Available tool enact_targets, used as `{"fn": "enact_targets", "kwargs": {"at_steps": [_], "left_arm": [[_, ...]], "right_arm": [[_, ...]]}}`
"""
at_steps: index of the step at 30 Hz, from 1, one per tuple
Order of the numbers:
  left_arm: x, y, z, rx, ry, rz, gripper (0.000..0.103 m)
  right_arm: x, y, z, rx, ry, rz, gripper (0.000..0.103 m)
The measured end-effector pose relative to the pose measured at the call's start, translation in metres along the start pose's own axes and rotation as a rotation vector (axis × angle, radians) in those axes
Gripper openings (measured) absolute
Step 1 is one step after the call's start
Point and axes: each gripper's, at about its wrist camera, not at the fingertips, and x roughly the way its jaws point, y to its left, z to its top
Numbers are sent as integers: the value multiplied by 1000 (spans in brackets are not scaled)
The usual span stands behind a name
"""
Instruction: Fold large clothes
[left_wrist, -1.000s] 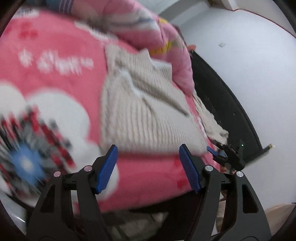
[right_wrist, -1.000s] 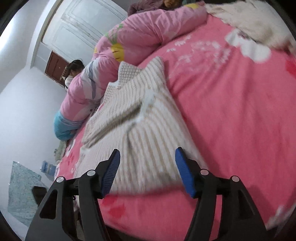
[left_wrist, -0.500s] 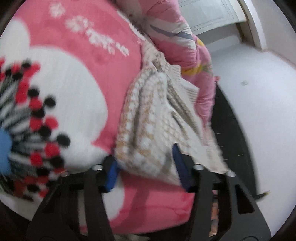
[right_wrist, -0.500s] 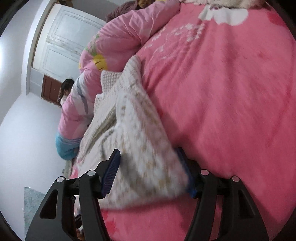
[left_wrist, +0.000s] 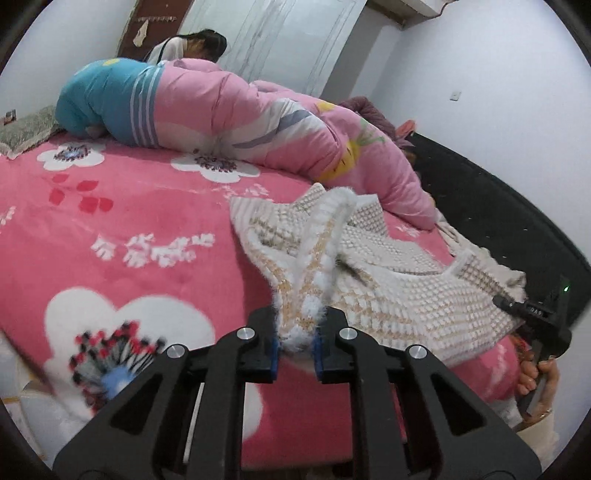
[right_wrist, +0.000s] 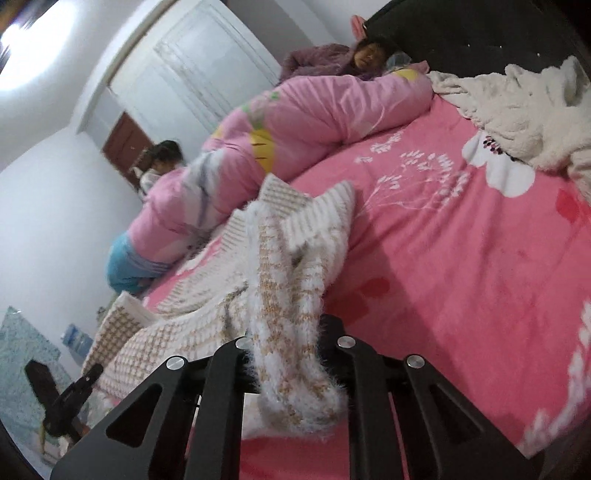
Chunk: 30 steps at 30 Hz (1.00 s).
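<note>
Nearest the lens, the left tool (left_wrist: 295, 349) is closing its jaws, and its blue pads pinch the fuzzy near hem of the cream knit sweater (left_wrist: 388, 280). Same story on the other side: the right tool (right_wrist: 286, 363) is closing too, with a thick roll of that hem bunched between its jaws and spilling over the front. Both corners hang clear of the pink floral bed cover (left_wrist: 129, 206), while the rest of the sweater lies further back on the bed, its collar end pointing toward the rolled pink quilt (left_wrist: 258, 122).

To do this fold well, I'd say both tools should travel together and level, carrying the hem straight toward the collar so the edge stays taut between them. Keep the pinch firm; that fluffy knit could slip out. Lay it down short of the quilt, edges matched, before letting go. Beyond the quilt, a person (left_wrist: 192, 46) sits by the far wall.
</note>
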Motion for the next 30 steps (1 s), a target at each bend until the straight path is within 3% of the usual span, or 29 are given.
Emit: {"fn": "enact_targets", "kwargs": {"at_steps": [3,6,8,9,10,12,15,18,20,24,30], "left_arm": [[-7,23,-19,-57,72,-12,14],[14,53,-46,-150,182,-6,19],[21,74,-60,-209,228,55,18],[17,80,-64,-227,215,92,18],[9,89,-65,-247,195,94,20],[-11,104,-60,-291,131,77,24],[-21,103,-48,-242,90,113,31],[-13,83,-37,-174,89,88,41],[-4,66,-34,-117,105,64,44],[24,35,-34,-35,174,62,45],[55,6,-35,80,209,93,45]], "right_arm": [[-5,-20,-29,40,69,27,14],[13,-51,-54,105,200,-36,27],[18,-73,-66,172,269,-80,30],[13,-80,-68,204,260,-41,31],[4,-83,-67,223,240,-25,39],[-17,-82,-61,188,174,-85,53],[-38,-81,-52,178,111,-105,55],[-42,-67,-45,137,91,-135,55],[-33,-46,-42,72,105,-143,56],[-8,-5,-43,-41,156,-92,73],[27,30,-52,-145,240,-60,73]]}}
